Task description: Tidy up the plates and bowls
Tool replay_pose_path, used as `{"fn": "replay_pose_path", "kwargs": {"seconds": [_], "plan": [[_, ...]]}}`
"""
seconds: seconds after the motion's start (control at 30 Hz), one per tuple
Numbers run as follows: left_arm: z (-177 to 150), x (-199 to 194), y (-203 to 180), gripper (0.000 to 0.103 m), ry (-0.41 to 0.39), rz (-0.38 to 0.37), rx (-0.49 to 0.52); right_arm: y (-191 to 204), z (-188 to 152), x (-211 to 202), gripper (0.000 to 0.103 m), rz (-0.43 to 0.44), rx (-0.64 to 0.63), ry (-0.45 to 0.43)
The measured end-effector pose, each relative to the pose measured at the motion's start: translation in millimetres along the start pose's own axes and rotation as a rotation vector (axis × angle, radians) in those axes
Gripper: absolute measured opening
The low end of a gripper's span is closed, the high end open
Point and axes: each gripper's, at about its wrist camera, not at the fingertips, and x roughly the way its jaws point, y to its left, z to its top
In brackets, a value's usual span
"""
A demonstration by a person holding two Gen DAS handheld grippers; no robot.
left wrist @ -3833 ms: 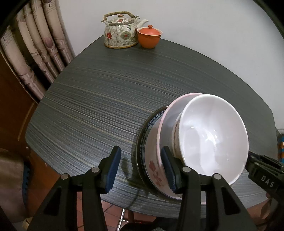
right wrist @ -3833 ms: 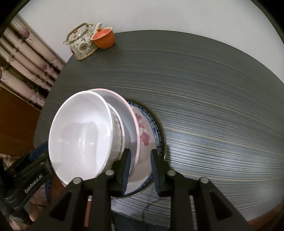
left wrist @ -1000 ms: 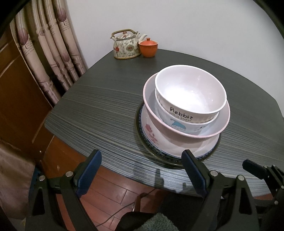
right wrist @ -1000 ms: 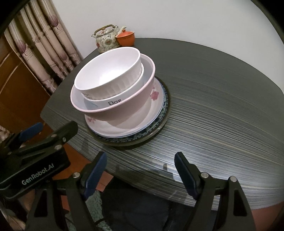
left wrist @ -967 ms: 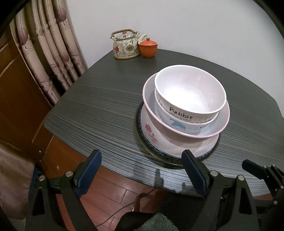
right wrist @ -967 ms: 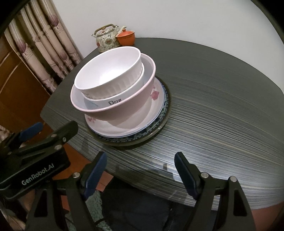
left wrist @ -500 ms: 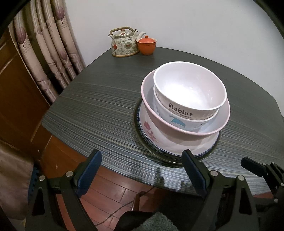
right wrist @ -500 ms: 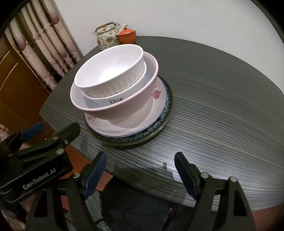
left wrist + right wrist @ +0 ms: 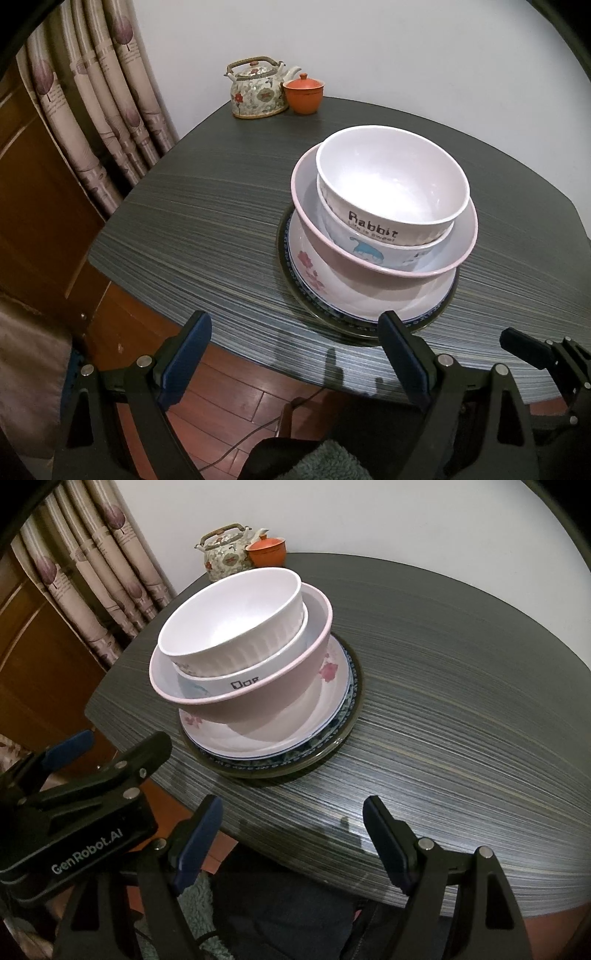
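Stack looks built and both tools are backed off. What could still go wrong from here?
1. The top bowl sits off-centre toward the pink bowl's left side, so a knock could tip it.
2. The stack stands near the table's front edge, close to the open left tool and right tool.

White top bowl [image 9: 391, 188] lettered black; pink-rimmed big bowl [image 9: 369, 266]; white plate [image 9: 258, 734] with pink flowers; blue-patterned plate [image 9: 347, 701] beneath; dark streaked table [image 9: 207, 214]; floral teapot [image 9: 258, 92]; orange lidded cup [image 9: 303, 94]; blue-padded black grippers
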Motion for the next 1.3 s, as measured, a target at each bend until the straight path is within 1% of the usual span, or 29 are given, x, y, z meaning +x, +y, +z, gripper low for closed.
{"fn": "replay_pose_path", "kwargs": {"seconds": [0.73,1.0,1.3], "plan": [[-1.8,0.6,0.0,0.090,0.009,-0.002,-0.006,-1.9,-2.3,2.5,0.081,0.007,0.007,0.006],[-2.5,3.0,1.1,0.090,0.023,-0.030,-0.008,-1.2,-2.7,1.7,0.081,0.008,0.007,0.004],[-3.7,1.6,-1.0,0.090,0.018,-0.029,-0.006,-1.1,-3.2,0.1,0.081,0.008,0.011,0.004]]}}
